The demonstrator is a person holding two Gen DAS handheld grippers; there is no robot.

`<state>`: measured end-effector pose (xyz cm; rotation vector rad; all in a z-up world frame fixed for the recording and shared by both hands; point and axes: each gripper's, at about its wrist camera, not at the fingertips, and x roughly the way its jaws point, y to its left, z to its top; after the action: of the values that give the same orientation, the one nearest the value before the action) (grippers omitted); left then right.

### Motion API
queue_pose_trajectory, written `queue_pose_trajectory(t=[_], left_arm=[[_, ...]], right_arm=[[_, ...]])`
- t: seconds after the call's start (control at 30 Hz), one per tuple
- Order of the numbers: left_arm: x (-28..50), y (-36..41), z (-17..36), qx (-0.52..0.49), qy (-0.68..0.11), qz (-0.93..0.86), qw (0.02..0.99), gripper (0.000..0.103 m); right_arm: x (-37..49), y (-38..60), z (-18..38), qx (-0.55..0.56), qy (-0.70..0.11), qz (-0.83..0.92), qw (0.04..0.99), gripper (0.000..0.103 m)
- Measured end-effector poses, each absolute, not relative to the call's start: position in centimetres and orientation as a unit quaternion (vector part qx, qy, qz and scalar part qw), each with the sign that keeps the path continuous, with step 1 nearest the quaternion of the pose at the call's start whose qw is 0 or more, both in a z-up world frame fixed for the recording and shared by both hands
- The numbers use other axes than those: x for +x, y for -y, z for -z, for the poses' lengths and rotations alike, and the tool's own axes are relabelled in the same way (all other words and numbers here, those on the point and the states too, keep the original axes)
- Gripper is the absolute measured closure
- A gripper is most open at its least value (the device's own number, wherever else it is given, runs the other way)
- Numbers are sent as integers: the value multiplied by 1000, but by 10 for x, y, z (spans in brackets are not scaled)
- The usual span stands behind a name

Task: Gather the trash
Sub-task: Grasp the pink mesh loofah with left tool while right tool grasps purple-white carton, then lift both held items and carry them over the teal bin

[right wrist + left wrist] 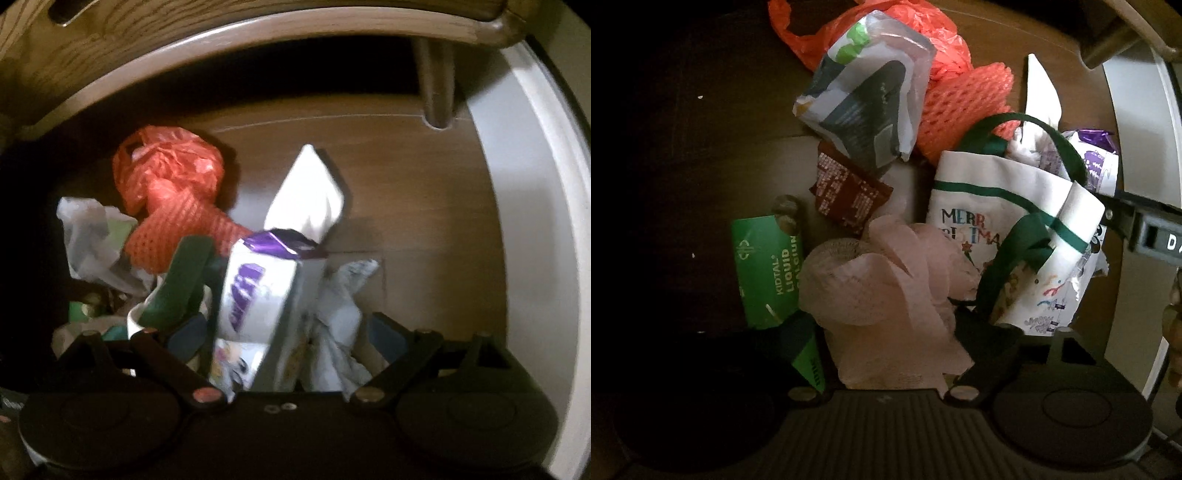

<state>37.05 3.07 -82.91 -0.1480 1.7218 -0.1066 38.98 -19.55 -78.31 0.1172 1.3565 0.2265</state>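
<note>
Trash heaped on brown wooden floor (424, 177) by a white wall. Pale pink crumpled mesh wrap (882, 280) lies between left gripper (882, 365) jaws, which stand apart, contact unclear. Judged v. light, soft, springy; best pinched at bunched middle. White-purple carton (258, 295) sits between right gripper (284, 343) jaws, apart. Stiff, light, prob. slippery; flat sides to be taken.

The left gripper (886, 332) is pointing down over a pale mesh wad (882, 280), which is lying between a green carton (764, 266) and a Christmas bag (1008, 229) on the wooden floor (997, 48).
</note>
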Motion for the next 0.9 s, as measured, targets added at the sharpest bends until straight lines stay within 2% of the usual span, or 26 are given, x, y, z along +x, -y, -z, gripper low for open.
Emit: queue_pose_trajectory(t=[0.03,0.17,0.23,0.3,0.33,0.47,0.53,0.57,0.73,0.9], left_arm=[[371,-32,830,-71,-758,44,647,34],[373,-40,832,-96,-755,36,647,46],[375,-41,831,-100,-752,37,650,59],[376,-40,831,-106,-749,37,653,62],[377,-39,831,-107,-747,39,655,66],[380,-35,827,-100,-740,44,664,71],[379,-39,822,-95,-737,45,668,77],[380,-38,819,-90,-735,44,671,79],[377,-34,801,-64,-727,38,682,86],[364,-34,774,-53,-717,5,695,89]], right_arm=[[391,196,783,58,-622,-104,774,11],[393,201,784,76,-620,-110,773,14],[392,203,785,82,-621,-110,772,19],[392,203,786,82,-622,-109,771,47],[393,203,788,89,-627,-114,766,65],[392,200,788,77,-633,-112,762,71],[391,204,784,80,-632,-111,762,74],[390,206,782,83,-632,-111,762,84],[380,217,764,89,-624,-120,767,103],[360,223,736,84,-605,-117,783,103]])
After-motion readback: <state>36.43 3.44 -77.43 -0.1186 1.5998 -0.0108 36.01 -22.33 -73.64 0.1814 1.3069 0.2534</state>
